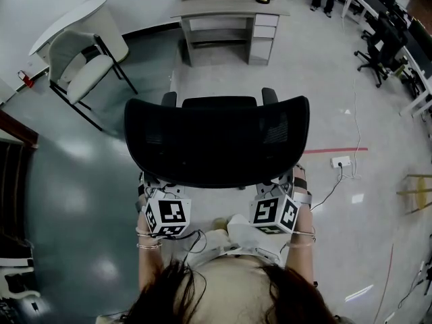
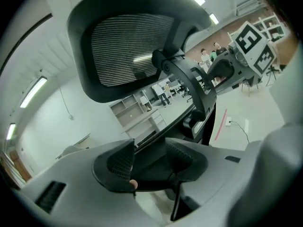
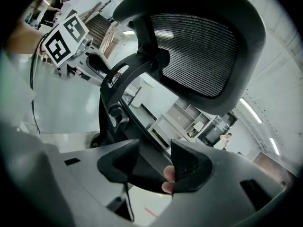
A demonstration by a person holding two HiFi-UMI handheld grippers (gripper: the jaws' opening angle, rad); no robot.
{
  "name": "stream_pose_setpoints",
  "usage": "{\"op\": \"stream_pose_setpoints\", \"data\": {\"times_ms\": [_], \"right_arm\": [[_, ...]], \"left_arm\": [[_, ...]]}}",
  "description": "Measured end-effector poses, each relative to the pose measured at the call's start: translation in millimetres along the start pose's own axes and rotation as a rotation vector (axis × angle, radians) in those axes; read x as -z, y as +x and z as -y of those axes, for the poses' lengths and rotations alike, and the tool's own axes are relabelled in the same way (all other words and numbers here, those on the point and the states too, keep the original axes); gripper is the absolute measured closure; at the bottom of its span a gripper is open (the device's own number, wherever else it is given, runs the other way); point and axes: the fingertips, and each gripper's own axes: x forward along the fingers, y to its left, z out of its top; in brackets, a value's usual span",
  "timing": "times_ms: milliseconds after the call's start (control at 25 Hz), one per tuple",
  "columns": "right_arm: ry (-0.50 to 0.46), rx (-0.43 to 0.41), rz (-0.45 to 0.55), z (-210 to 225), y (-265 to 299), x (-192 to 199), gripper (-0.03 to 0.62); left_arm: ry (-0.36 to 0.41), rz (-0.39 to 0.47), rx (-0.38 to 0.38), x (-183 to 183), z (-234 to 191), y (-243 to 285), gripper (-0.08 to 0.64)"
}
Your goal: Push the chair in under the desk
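a black mesh office chair stands on open floor, its back to the person. the grey bench is well ahead, straight beyond it. the left claw and right claw flank the backrest's lower edge, jaws apart around its dark rim, seemingly unpinched.
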Motion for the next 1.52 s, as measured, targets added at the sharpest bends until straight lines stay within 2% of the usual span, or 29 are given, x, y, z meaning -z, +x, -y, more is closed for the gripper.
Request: {"op": "stream_pose_setpoints", "data": {"times_ms": [80, 280, 480, 640, 920, 1080, 1320, 1520], "right_arm": [[-0.016, -0.001, -0.009, -2.2, 1.7, 2.0, 0.394], [-0.033, -0.001, -0.025, -2.9, 7.5, 7.3, 0.388], [-0.014, -0.029, -0.019, -3.2, 12.1, 11.6, 0.383], [-0.008, -0.061, -0.02, -1.1, 15.9, 10.0, 0.379], [-0.034, -0.07, -0.018, 1.5, 17.6, 10.1, 0.368], [0.007, -0.113, -0.015, 5.4, 22.8, 12.0, 0.368], [0.001, -0.107, -0.008, 11.6, 37.0, 10.6, 0.368], [-0.016, -0.118, -0.003, 18.3, 48.9, 9.0, 0.368]], "left_arm": [[0.044, -0.014, -0.003, 2.8, 2.0, 3.2, 0.37], [0.074, -0.013, -0.005, 4.4, 2.6, 5.0, 0.367], [0.108, -0.055, 0.054, 2.5, 6.9, 6.4, 0.362], [0.07, -0.053, 0.097, 5.2, 4.7, 11.9, 0.362], [0.087, -0.062, 0.142, 1.7, 6.5, 15.1, 0.362], [0.055, -0.043, 0.172, -1.1, 7.2, 18.4, 0.362], [0.067, -0.076, 0.167, 0.5, 0.7, 32.7, 0.364], [0.043, -0.121, 0.179, -0.4, -3.4, 46.6, 0.364]]}}
